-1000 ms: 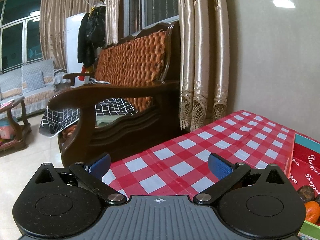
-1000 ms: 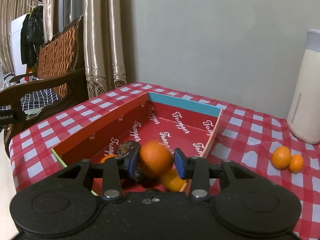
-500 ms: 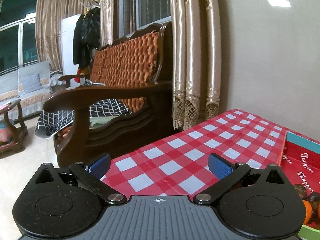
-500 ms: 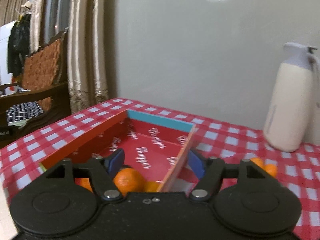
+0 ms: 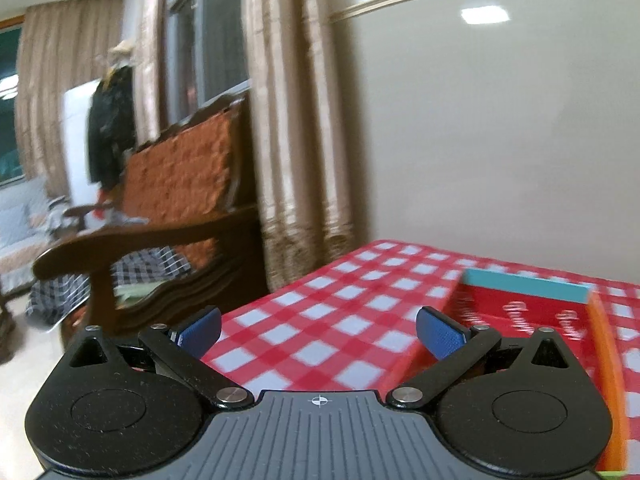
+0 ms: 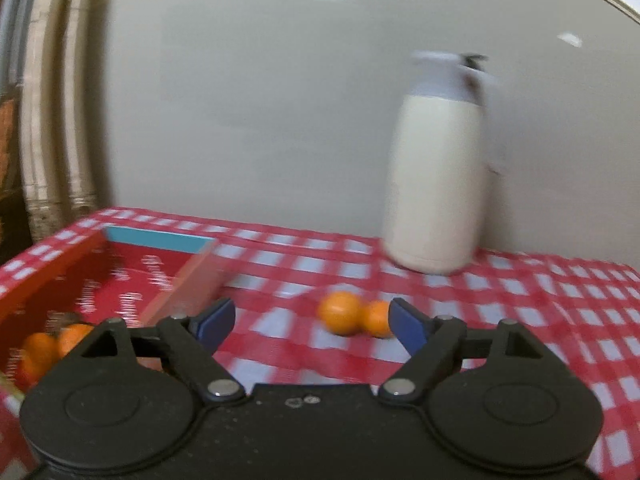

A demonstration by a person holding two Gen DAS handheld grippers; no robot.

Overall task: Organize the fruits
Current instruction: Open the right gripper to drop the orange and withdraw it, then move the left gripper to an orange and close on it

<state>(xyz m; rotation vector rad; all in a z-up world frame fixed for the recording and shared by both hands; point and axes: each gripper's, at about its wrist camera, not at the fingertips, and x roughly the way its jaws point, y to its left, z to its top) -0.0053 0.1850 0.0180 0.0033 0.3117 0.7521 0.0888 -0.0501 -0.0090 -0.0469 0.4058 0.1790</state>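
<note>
Two round oranges [image 6: 354, 318] touching on checked cloth [image 6: 520, 320], right tool [image 6: 310, 322] opening, empty, left tool [image 5: 318, 330] released.

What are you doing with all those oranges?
A person is sorting fruit into the red box with a tool in each hand. Some oranges already lie in it. The right tool is empty, its jaws opening, and faces two oranges left on the checked tablecloth. The left tool hangs open, holding nothing.
</note>
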